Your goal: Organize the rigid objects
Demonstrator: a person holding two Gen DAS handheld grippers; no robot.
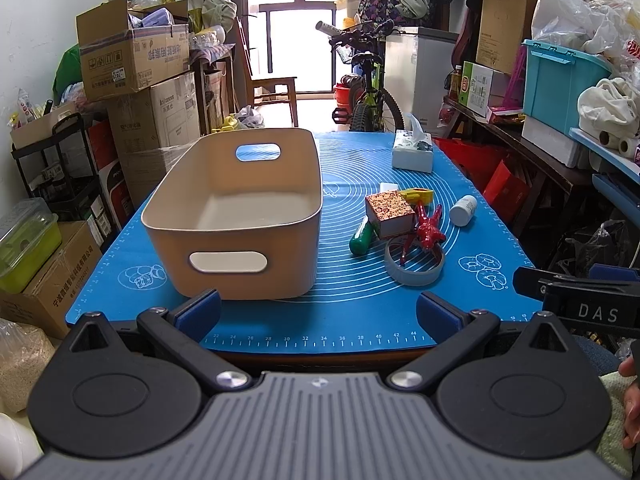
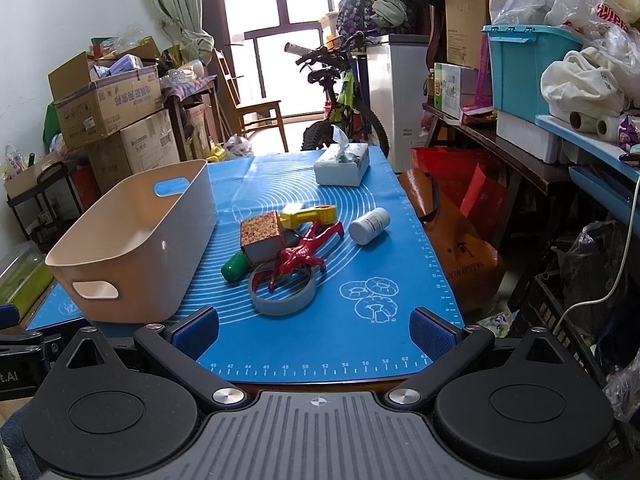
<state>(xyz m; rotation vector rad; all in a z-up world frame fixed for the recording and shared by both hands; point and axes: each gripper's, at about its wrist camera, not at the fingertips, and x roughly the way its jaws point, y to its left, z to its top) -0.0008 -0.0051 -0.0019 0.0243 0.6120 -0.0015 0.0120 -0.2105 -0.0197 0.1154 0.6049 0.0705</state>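
An empty beige bin (image 1: 240,216) (image 2: 136,248) stands on the left of the blue mat (image 1: 352,320) (image 2: 352,336). To its right lies a pile: a patterned box (image 1: 390,214) (image 2: 262,236), a green-handled tool (image 1: 362,238) (image 2: 236,267), a red figure (image 1: 428,228) (image 2: 306,250), a grey tape ring (image 1: 416,268) (image 2: 282,294), a yellow item (image 1: 418,195) (image 2: 308,215) and a white bottle (image 1: 463,210) (image 2: 369,226). My left gripper (image 1: 318,312) is open and empty at the mat's near edge. My right gripper (image 2: 316,332) is open and empty there too.
A tissue box (image 1: 413,151) (image 2: 342,166) stands at the mat's far end. Cardboard boxes (image 1: 136,52) stack at the left, a bicycle (image 1: 368,80) behind the table, and shelves with a teal crate (image 1: 560,80) at the right.
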